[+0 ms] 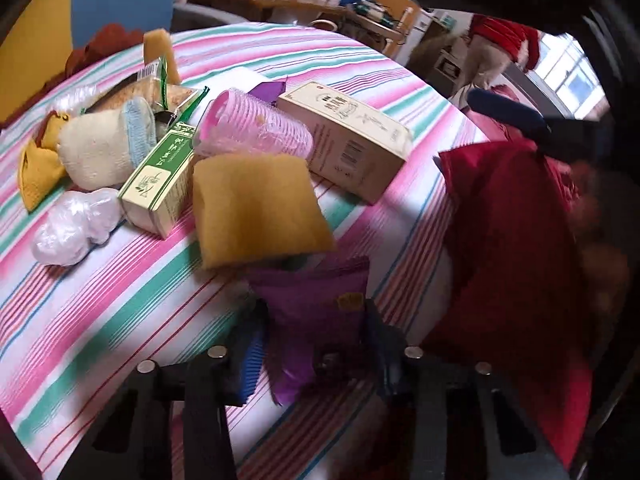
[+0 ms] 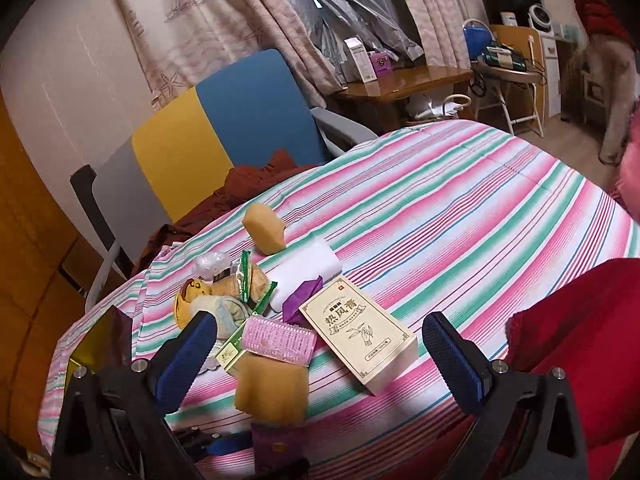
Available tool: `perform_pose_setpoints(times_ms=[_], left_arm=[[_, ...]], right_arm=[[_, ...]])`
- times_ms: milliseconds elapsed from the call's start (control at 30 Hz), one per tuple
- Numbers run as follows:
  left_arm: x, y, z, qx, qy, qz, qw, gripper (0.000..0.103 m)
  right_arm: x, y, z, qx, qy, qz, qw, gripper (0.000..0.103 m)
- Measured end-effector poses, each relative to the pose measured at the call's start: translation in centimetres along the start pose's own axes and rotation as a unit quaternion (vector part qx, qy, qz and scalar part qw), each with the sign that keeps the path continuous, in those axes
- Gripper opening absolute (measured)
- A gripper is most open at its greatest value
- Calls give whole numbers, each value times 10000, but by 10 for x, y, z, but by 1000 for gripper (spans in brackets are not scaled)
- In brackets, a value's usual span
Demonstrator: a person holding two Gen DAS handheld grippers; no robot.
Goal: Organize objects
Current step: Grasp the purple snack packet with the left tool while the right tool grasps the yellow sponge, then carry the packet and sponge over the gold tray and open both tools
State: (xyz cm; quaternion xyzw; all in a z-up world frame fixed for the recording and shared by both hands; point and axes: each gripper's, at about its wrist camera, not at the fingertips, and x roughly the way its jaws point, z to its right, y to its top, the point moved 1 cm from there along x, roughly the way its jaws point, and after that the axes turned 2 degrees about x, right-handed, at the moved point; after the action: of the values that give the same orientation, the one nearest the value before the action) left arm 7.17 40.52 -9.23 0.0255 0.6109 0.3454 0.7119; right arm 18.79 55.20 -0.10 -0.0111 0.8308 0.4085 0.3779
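Observation:
My left gripper [image 1: 312, 328] is shut on a purple packet [image 1: 312, 300], held just above the striped bedspread [image 1: 100, 300]; the packet also shows in the right wrist view [image 2: 276, 448]. A yellow sponge [image 1: 256, 212] lies right beyond it. Behind are a pink ribbed hair roller [image 1: 256, 128], a green-and-cream box [image 1: 160, 184], a tan box [image 1: 348, 140] and a cream-and-blue sock [image 1: 104, 148]. My right gripper [image 2: 316, 352] is open and empty, above the tan box [image 2: 356, 340], the roller [image 2: 278, 340] and the sponge [image 2: 272, 392].
A red cloth [image 1: 512, 240] lies at the right. A clear plastic bag [image 1: 72, 224], a yellow pouch [image 1: 36, 172] and snack packets [image 2: 248, 280] crowd the left. A second sponge [image 2: 266, 228] and a white pad [image 2: 308, 268] lie further back. A blue-and-yellow chair [image 2: 208, 128] stands behind the bed.

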Motion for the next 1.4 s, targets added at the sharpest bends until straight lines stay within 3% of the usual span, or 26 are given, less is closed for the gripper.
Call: perform_pose_setpoints(times_ms=[133, 333, 433, 567, 800, 933, 1100, 1233, 1267, 1300, 1400], left_arm=[[-15, -14, -13, 120, 262, 109, 9995, 39], [-40, -40, -52, -148, 596, 275, 9977, 38], [-49, -50, -65, -286, 606, 389, 9970, 38], [-51, -57, -71, -464, 550, 490, 9962, 37], [-53, -63, -76, -507, 426, 591, 9961, 37], [-51, -63, -76, -529, 383, 641, 9958, 37], [-51, -63, -74, -500, 381, 676, 9957, 37], [-53, -63, -73, -465, 404, 665, 9959, 37], [-54, -63, -74, -483, 400, 668, 9958, 37], [-54, -64, -74, -497, 398, 666, 9957, 37], [-55, -64, -73, -516, 401, 654, 9957, 37]], right_arm=[[0, -1, 1, 19, -16, -12, 10000, 103], [5, -2, -7, -253, -179, -274, 9991, 103], [12, -7, -22, -576, -139, -719, 9956, 103], [31, -16, -39, -484, 235, -1534, 9867, 103], [79, -16, -46, 50, -304, -2100, 9772, 103], [99, -11, -40, 259, -605, -2168, 9740, 102], [104, -10, -46, 45, -666, -2179, 9737, 60], [94, -8, -48, 127, -424, -1937, 9801, 39], [88, -6, -46, 176, -326, -1836, 9823, 29], [86, -6, -47, 179, -297, -1799, 9831, 24], [77, -5, -43, 272, -151, -1734, 9844, 25]])
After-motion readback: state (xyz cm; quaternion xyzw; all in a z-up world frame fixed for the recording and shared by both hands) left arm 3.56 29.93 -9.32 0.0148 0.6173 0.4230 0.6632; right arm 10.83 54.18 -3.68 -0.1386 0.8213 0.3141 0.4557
